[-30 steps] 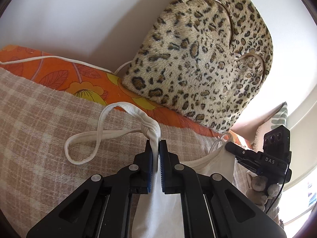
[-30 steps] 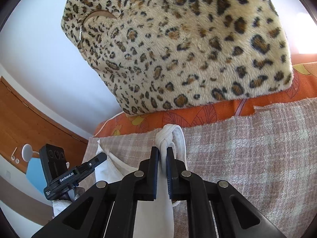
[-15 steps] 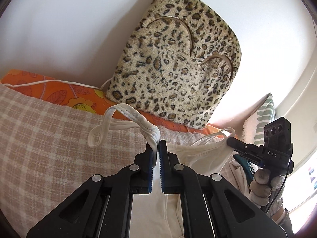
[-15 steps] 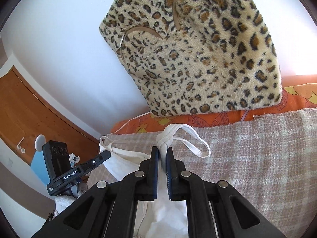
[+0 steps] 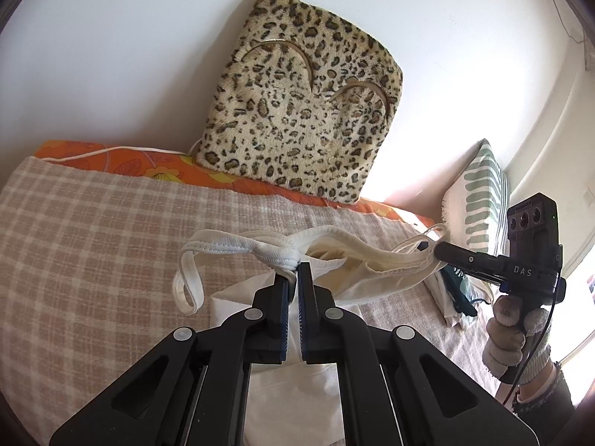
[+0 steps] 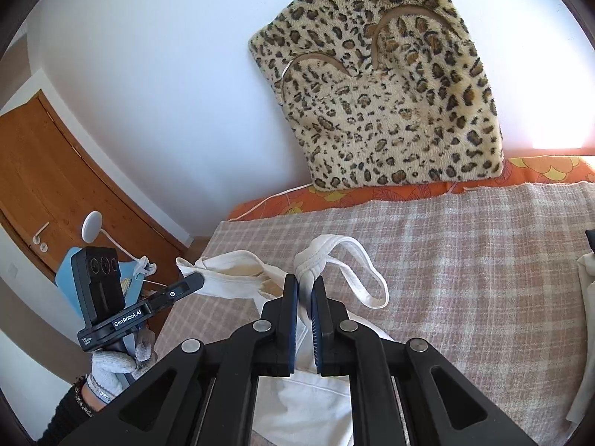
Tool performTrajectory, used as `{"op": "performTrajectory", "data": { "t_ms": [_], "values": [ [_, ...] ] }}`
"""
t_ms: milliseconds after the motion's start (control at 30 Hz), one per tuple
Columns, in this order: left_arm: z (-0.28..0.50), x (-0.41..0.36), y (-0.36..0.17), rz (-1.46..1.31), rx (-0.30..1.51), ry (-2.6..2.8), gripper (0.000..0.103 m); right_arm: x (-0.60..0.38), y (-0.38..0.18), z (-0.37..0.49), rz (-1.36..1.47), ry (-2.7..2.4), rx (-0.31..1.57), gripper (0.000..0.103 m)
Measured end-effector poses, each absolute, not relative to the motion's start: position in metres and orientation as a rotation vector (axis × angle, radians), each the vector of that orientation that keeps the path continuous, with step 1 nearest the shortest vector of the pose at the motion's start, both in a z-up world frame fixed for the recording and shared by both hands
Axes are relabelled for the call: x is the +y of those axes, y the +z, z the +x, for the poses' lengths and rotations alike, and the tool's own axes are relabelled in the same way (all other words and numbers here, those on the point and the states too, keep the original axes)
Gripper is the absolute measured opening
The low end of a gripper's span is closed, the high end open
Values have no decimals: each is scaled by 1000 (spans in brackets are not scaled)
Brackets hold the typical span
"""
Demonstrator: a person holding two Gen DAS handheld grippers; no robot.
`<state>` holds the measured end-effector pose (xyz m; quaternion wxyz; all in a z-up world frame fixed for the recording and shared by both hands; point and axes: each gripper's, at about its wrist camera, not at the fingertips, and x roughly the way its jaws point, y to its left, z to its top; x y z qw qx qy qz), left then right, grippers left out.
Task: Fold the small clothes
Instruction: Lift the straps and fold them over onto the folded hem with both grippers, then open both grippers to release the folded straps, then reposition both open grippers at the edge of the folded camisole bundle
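Now both tongs, left (image 5: pixel 292 273) and right (image 6: pixel 305 285), are pinching shut on the shoulder straps of a white top (image 5: pixel 357 278), holding it in front of the leopard cushion (image 5: pixel 301 100) (hem trailing on the bed (image 5: pixel 93 230)); next, seemingly, laying it flat.

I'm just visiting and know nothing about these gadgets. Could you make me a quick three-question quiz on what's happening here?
1. True or false: both grippers are shut on the same white top.
2. What does the left gripper pinch: A) a strap, B) the blanket, C) nothing?
3. What leans on the wall behind the bed?

Key: 1 true; the right gripper pinches its other strap. 2 A. 3 leopard cushion.
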<state>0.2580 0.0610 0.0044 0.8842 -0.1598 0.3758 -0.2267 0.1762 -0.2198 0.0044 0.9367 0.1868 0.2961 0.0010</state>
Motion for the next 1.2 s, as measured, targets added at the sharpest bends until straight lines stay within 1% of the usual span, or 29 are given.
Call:
{"op": "performTrajectory", "data": {
  "t_ms": [233,567,633,700,733,800,900,1033,1067,1133,1200],
  "values": [
    [204,64,-16,-307,816,-465,3,-204,-15,127,390,-15,644,5],
    [149,54,-77,-178,954,-480,3,-177,-57,78,396,-57,680,5],
    [142,56,-81,-138,969,-469,5,-176,-64,72,377,-77,695,5],
    [135,60,-83,-130,999,-474,12,-175,-68,66,358,-80,725,10],
    [131,63,-83,-129,1007,-470,12,-175,-70,63,357,-91,739,12],
    [121,67,-82,-135,1032,-485,12,-178,-72,54,385,-113,766,20],
    [105,69,-75,-119,1037,-512,12,-184,-65,36,401,-161,766,22],
    [102,67,-48,-166,959,-555,12,-177,-37,26,313,-185,680,22],
    [104,65,-37,-178,927,-565,12,-174,-30,29,299,-165,662,24],
    [113,58,-19,-151,863,-557,13,-166,-20,42,262,-123,649,25],
    [130,48,-10,-129,843,-544,13,-155,-17,63,205,-91,669,25]
  ]
}}
